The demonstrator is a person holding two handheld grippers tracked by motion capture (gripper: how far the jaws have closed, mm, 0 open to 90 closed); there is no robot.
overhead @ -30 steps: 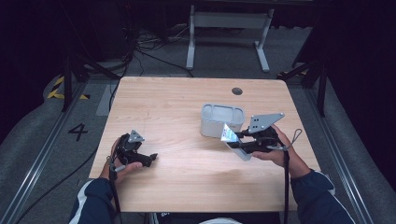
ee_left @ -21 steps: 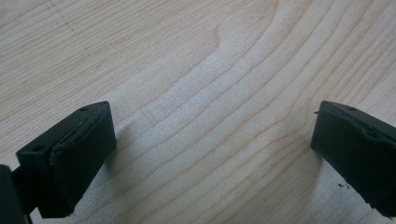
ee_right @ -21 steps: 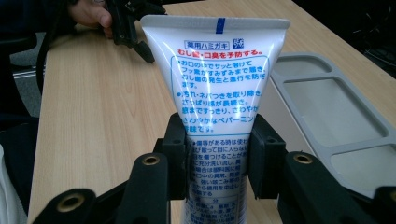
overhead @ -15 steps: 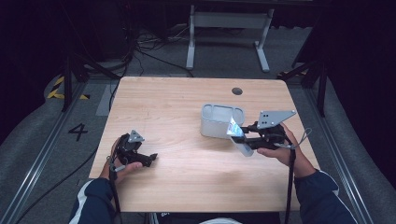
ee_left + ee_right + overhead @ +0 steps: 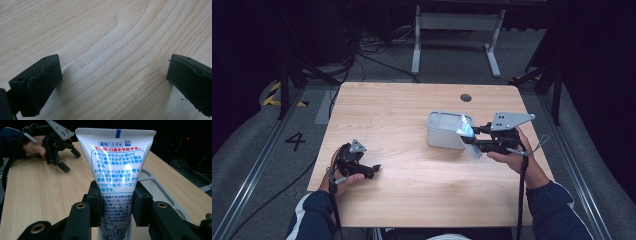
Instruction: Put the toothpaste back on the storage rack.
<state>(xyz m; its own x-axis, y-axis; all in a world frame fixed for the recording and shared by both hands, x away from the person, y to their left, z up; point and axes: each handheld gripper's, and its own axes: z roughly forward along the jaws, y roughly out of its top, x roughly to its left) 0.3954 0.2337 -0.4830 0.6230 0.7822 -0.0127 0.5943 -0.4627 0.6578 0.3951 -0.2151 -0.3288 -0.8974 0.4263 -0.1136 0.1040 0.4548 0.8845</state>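
The right tool (image 5: 468,136) is clamped tight on a white toothpaste tube (image 5: 117,165), both pads squeezing its lower body; in the right gripper view the crimped end with its blue mark stands up at twelve o'clock, so the tube's long axis runs straight on from the jaws. In the high view the tube (image 5: 464,127) hangs at the right-hand edge of the grey tray (image 5: 439,136), which sits right of centre on the desk (image 5: 412,105). That is the relation that counts: the tray lies at about nine o'clock from the tool, just beside it, with the tube's crimped end tipped up over the tray's near corner. My read is a short carry leftward and down into the tray. The right hand is far nearer; the left tool (image 5: 362,167) rests at seven o'clock on the desk, well apart, jaws spread wide over bare wood with nothing between them.

Against the earlier frames, the right hand has shifted slightly and the tube looks tilted more upright over the tray's edge; the left hand has not budged.
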